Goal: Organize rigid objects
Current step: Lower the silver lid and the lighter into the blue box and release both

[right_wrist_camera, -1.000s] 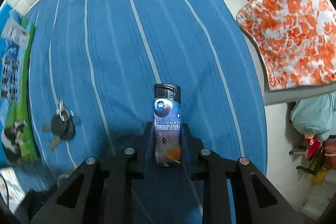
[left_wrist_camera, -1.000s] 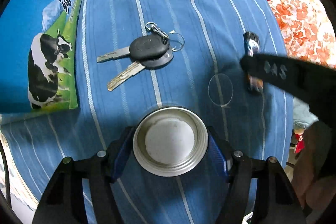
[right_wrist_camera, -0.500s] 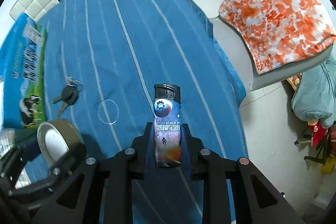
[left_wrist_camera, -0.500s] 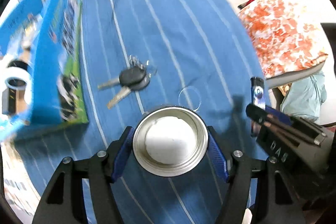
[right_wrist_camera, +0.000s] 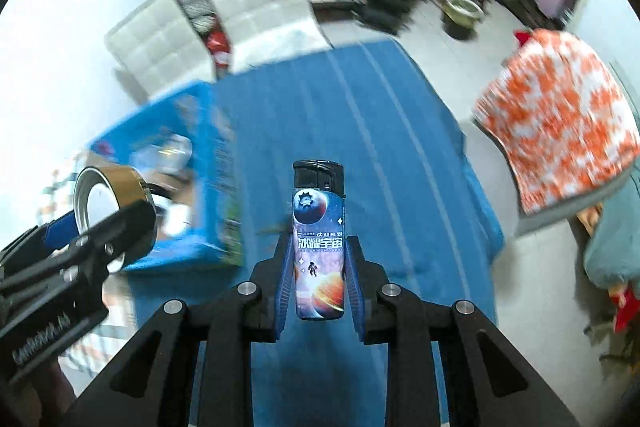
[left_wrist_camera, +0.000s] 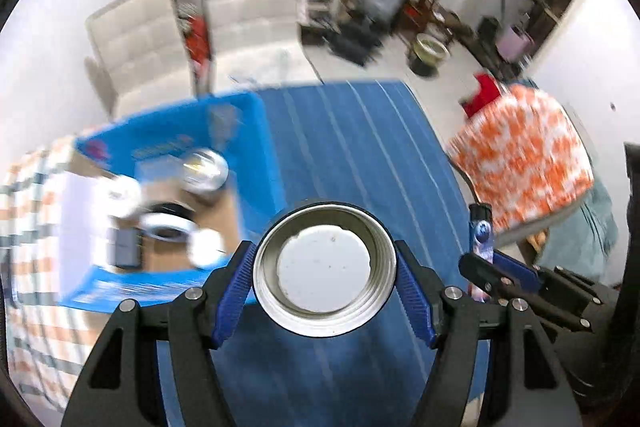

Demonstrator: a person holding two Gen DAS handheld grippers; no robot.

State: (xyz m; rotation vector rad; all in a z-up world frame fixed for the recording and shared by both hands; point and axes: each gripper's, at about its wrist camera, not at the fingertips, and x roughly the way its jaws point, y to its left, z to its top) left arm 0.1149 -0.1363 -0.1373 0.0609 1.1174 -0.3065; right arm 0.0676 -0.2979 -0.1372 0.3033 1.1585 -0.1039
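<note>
My left gripper is shut on a round metal lid, its white-lined inside facing the camera, held in the air above the blue striped tablecloth. The lid also shows in the right wrist view. My right gripper is shut on a space-print lighter with a black cap, held upright; it also shows in the left wrist view. An open blue milk carton box holding several blurred objects sits on the table's left; it also shows in the right wrist view.
Two white padded chairs stand behind the table. An orange-and-white floral cushion lies off the right edge. Clutter and a basin sit on the far floor. A checked cloth lies left of the box.
Both grippers have risen and tilted up with the lid and the lighter, so the room now shows. The keys on the cloth have left view. The open box has come into view at left.
</note>
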